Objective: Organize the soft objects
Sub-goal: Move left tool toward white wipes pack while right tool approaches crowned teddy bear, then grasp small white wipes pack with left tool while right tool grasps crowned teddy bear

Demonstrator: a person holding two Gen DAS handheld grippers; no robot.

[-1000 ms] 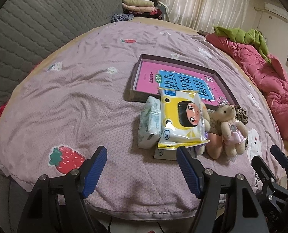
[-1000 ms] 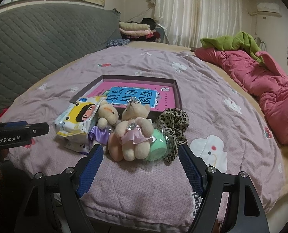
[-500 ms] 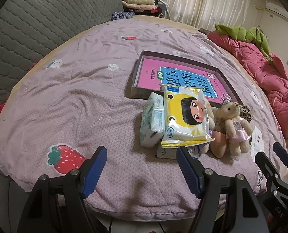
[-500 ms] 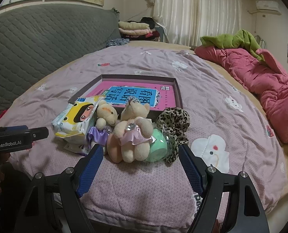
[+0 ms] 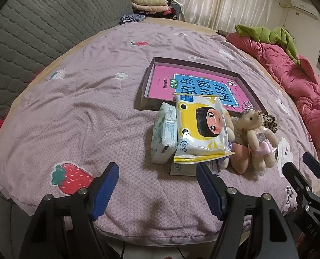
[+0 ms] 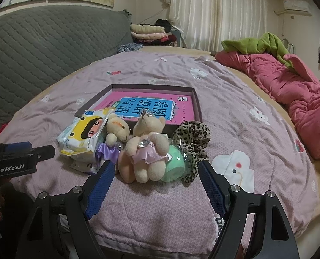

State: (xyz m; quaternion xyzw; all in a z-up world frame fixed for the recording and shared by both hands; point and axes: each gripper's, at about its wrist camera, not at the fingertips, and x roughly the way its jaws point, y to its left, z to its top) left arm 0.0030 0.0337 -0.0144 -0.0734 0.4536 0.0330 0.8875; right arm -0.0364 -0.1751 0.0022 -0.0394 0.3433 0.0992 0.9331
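1. In the left wrist view, our left gripper (image 5: 156, 182) is open wide and holds nothing. It hangs over the purple bedspread (image 5: 78, 112) at the near edge of the bed.
2. Our landmark is the shallow box (image 5: 148, 81) with a pink book (image 5: 160, 79) inside it. Right in front of the box lies a yellow wipes pack (image 5: 200, 129) with a cartoon face. It leans on the box edge.
3. A pale green tissue pack (image 5: 164, 133) lies just beside the yellow pack, on its left, touching it.
4. A teddy bear in a pink dress (image 5: 260, 136) sits in front of the box's right corner. Our right gripper (image 5: 304, 165) shows at the right edge, well apart from the box.
5. In the right wrist view, our right gripper (image 6: 154, 182) is open wide and empty too. The pink-dress bear (image 6: 149, 146) sits just past its fingertips, in front of the box (image 6: 197, 103).
6. A bear in a purple dress (image 6: 115, 132) leans on its left side. A green ball (image 6: 175, 164) and a leopard-print scrunchie (image 6: 192, 140) touch its right side.
7. The yellow pack (image 6: 84, 133) is left of the bears.
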